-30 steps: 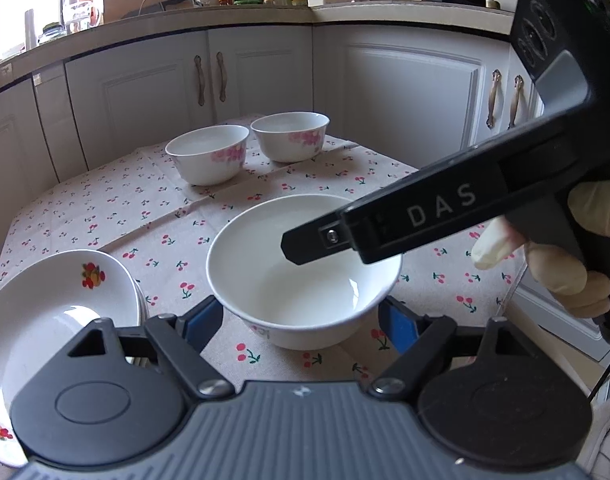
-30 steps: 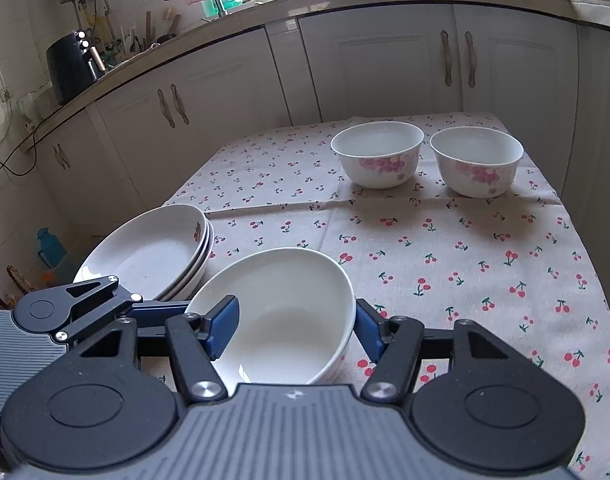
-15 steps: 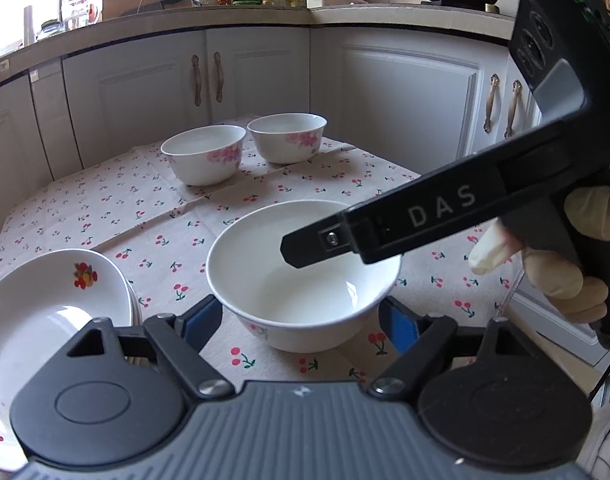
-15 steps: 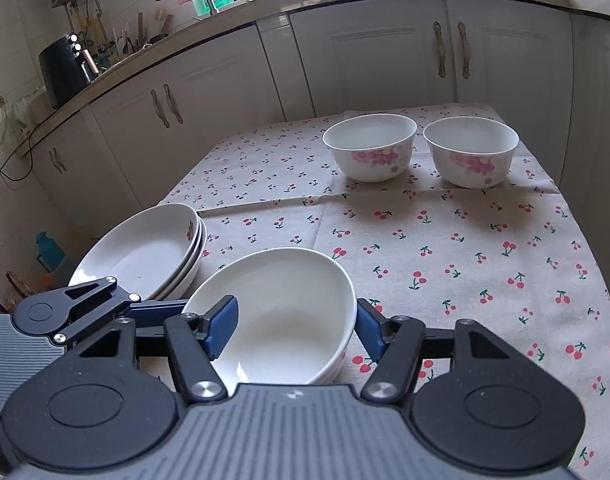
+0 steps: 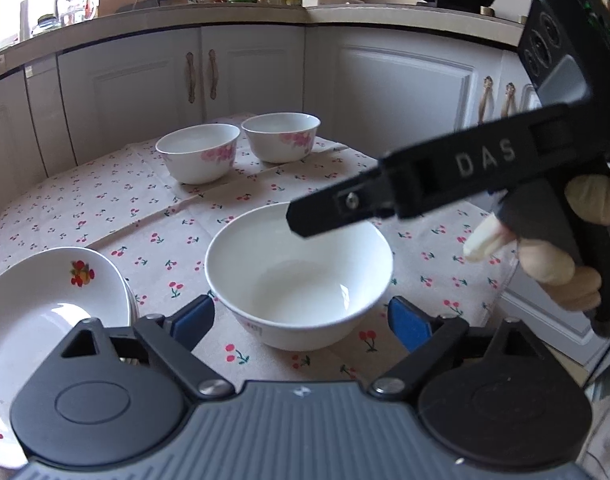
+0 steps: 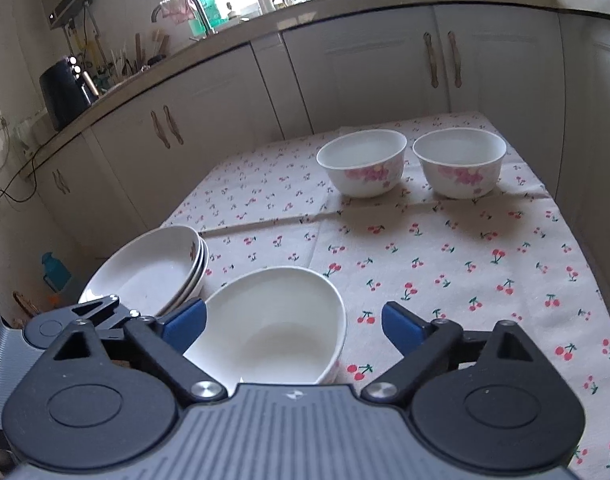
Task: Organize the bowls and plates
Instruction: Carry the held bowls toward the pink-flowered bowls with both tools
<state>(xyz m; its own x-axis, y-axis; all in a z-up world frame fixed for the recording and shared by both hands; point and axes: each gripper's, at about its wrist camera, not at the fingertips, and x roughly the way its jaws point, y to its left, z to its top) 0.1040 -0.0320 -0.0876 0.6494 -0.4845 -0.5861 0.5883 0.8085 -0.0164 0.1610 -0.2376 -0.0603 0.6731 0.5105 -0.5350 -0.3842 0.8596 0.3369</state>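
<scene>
- The big bowl (image 5: pixel 299 276) stands upright on the desk (image 5: pixel 117 200), at 6 o'clock of the cherry cloth, just beside the stack of plates (image 5: pixel 45 312) at its 9 o'clock.
- The left tool (image 5: pixel 301 322) has its jaws spread wide; they have just been opening. The bowl sits between the blue pads (image 5: pixel 193 316), which stand clear of its wall, so nothing is gripped.
- The right tool (image 6: pixel 293 322) is likewise wide apart and has just been opening. The bowl lies between its pads, with the left pad close to the rim and the right pad well off it. In the left view its long finger hangs over the bowl's far rim at 1 o'clock.
- Two small flowered bowls (image 6: pixel 361 168) wait side by side at 12 o'clock, well apart from the big one.
- Risk: pulling either tool back carelessly could catch the rim with a pad or that overhanging finger and tip or drag the bowl.
- Risk: a sideways nudge toward 9 o'clock would knock it against the plates, which sit at the desk's edge.
- Risk: the loose cloth may bunch and slide the bowls if snagged.
</scene>
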